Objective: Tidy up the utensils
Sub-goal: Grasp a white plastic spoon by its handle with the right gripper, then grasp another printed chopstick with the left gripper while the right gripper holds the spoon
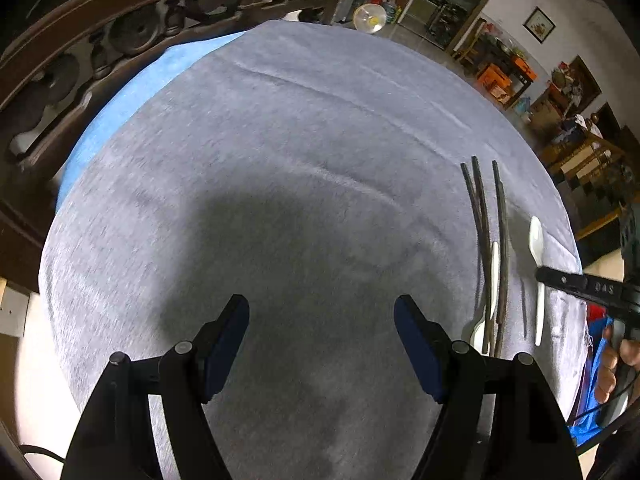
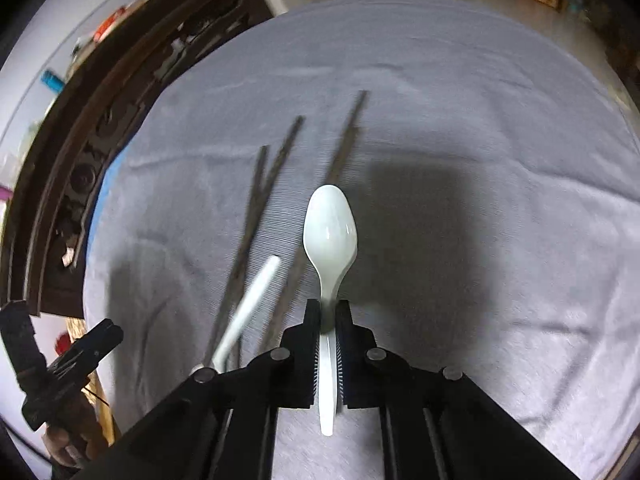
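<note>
My right gripper [image 2: 328, 314] is shut on the handle of a white plastic spoon [image 2: 330, 232], whose bowl points away from me over the grey cloth [image 2: 460, 100]. In the left wrist view the same spoon [image 1: 536, 236] sits at the far right in the right gripper [image 1: 541, 274], with a thin shadow beside it. Left of it lie three dark chopsticks [image 2: 256, 200] [image 1: 482, 220] and a second white utensil [image 2: 252, 308] [image 1: 494, 276] among them. My left gripper [image 1: 321, 312] hovers open over bare cloth with nothing between its fingers; it also shows at lower left as the left gripper [image 2: 92, 344].
A dark carved wooden piece of furniture [image 1: 120, 40] curves along the table's left side. A blue cloth [image 1: 132, 92] shows under the grey cloth [image 1: 300, 140] at that edge. A round pale object [image 1: 370, 18] stands on the floor beyond the far edge. A hand [image 1: 612, 364] shows at the right rim.
</note>
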Action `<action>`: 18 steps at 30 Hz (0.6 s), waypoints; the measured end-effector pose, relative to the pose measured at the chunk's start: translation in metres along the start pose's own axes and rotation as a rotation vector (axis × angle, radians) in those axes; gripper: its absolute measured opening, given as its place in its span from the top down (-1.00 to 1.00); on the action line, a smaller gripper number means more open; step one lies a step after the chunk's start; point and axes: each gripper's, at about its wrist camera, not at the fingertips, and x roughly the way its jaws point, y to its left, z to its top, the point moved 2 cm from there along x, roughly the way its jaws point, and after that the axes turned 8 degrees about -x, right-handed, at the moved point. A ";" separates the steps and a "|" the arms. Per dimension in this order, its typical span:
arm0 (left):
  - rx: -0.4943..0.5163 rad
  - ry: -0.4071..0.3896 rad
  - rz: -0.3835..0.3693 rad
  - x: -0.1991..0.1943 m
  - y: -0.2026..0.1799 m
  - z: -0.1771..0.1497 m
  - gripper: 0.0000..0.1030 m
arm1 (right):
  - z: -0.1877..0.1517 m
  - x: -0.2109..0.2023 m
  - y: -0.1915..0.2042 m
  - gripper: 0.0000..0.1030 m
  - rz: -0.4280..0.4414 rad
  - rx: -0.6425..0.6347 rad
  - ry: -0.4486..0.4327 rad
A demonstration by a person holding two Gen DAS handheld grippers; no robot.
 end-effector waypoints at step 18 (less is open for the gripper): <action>0.334 0.237 -0.018 0.074 -0.151 0.070 -0.44 | -0.032 -0.019 -0.073 -0.32 0.009 0.150 -0.011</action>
